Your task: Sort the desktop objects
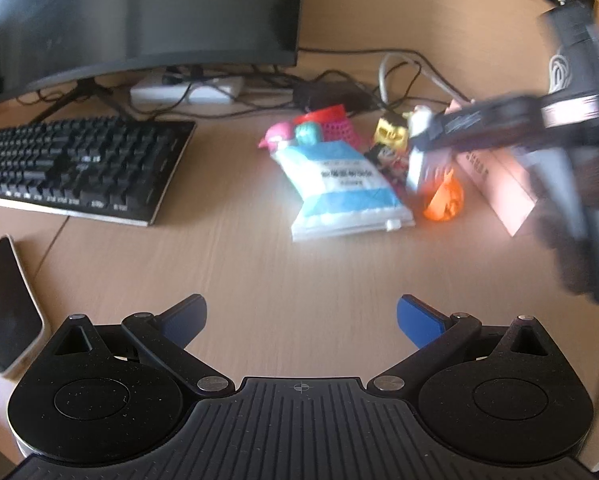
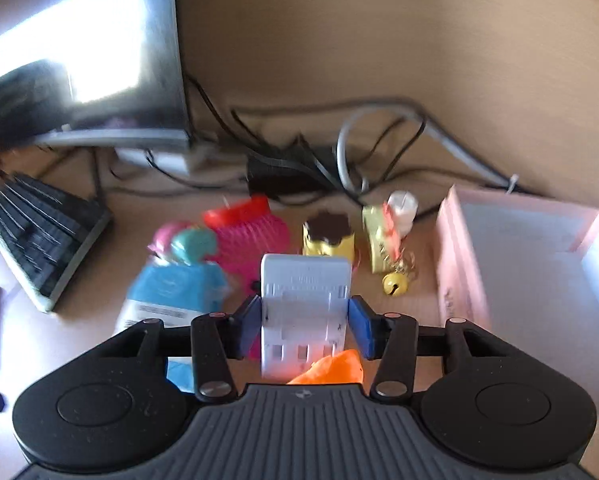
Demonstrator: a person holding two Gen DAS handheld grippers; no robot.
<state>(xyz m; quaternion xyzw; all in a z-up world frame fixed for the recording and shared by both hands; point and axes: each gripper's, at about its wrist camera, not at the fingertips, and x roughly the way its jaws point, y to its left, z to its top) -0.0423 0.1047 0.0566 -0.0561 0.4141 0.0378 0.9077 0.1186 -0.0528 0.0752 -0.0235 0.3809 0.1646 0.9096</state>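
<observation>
My right gripper is shut on a white battery charger, held above the desk over an orange toy; in the left wrist view the gripper shows blurred at right. My left gripper is open and empty over bare desk. A pile lies ahead: blue-white pouch, pink comb with red handle, pink and teal toys, yellow pudding figure, yellow keychain with bell. A pink box stands open at right.
A black keyboard and monitor are at left. A phone lies at the near left. Cables, a power strip and a black adapter lie behind the pile.
</observation>
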